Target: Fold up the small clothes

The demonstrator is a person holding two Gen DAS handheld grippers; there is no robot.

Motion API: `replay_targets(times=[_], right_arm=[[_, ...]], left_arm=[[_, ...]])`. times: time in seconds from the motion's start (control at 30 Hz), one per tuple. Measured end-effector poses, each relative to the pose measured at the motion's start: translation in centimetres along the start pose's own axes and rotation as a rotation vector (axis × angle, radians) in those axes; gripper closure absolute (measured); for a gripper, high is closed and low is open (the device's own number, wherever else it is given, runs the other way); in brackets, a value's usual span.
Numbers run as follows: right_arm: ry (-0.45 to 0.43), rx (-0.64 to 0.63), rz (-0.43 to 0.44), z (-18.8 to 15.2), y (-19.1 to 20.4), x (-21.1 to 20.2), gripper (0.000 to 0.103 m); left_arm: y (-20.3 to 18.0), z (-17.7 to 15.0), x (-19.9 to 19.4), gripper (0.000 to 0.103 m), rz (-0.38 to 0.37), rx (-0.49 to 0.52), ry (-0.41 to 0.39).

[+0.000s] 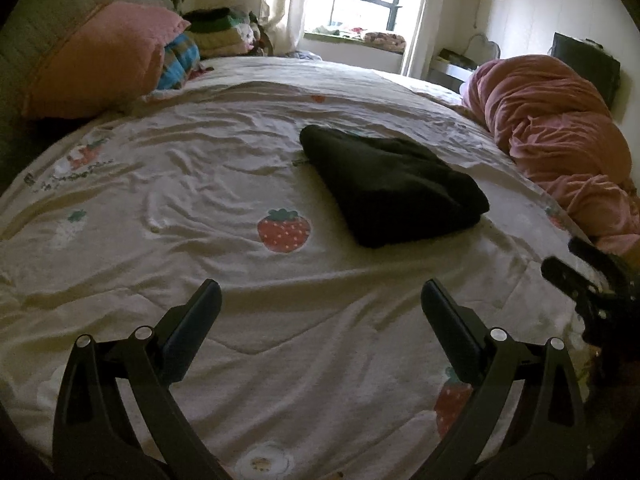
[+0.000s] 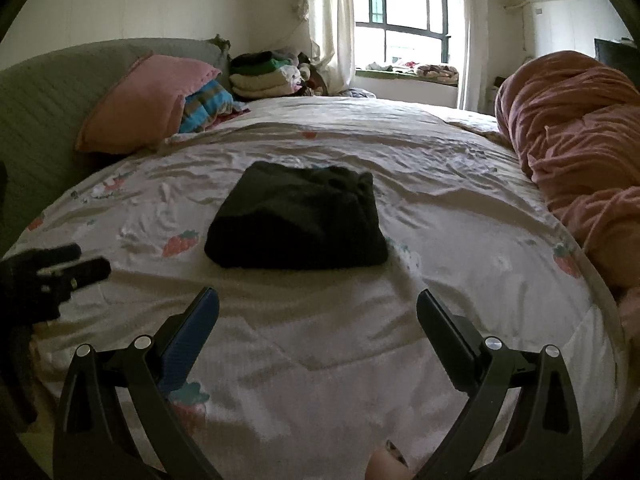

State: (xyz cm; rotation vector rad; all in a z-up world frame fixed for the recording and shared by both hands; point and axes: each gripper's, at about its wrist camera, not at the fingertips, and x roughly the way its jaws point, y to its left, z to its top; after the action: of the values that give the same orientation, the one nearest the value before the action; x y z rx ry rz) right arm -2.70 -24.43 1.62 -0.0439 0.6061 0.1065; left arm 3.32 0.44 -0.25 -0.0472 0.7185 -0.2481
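1. A dark cloth [image 1: 394,186] lies folded in a neat block in the middle of the bed [image 1: 200,184]. In the right wrist view it sits straight ahead, flat on the sheet.
2. The sheet is white with red strawberries on it and has many small wrinkles.
3. The left gripper [image 1: 321,296] hangs over the near part of the bed. Its two fingers are spread wide and hold nothing. The cloth is ahead of it and a bit to the right, not touching.
4. The right gripper [image 2: 318,304] also hangs over the near part of the bed. Its fingers are spread wide too, with nothing between them. The cloth is just past its tips, not touching.
5. Each gripper can be seen at the edge of the other one's view.
6. A pink pillow [image 1: 100,60] leans at the far left of the bed.
7. A pink blanket [image 1: 560,140] is bunched up on the right side.
8. A window [image 2: 400,12] with pale curtains is at the back of the room.
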Motion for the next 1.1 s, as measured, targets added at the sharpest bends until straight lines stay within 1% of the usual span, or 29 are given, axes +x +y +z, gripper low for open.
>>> replay_targets(times=[0.07,0.23,0.5,0.67,0.83,1.1], right_arm=[[0.009,0.013,-0.016,-0.7,-0.1,0.1,0.005],[0.052,0.054,-0.047,-2.3,-0.6,0.7,0.005],[0.091,0.058,-0.050,-3.2,-0.4,1.9,0.005],[0.086,0.039,-0.040,-3.3,0.0,1.9,0.005],[0.083,0.031,-0.033,-3.2,0.1,1.9,0.005],[0.075,0.026,-0.040,-3.1,0.2,1.7,0.005]], left_arm=[[0.1,-0.3,0.0,0.009,-0.011,-0.001,-0.001],[0.3,-0.9,0.4,0.009,-0.006,-0.010,0.012],[0.4,-1.6,1.3,0.009,0.009,-0.014,0.042],[0.4,-1.7,1.3,0.009,0.013,-0.012,0.046],[0.6,-1.9,1.5,0.009,0.035,-0.010,0.056],[0.5,-1.9,1.5,0.009,0.045,-0.010,0.057]])
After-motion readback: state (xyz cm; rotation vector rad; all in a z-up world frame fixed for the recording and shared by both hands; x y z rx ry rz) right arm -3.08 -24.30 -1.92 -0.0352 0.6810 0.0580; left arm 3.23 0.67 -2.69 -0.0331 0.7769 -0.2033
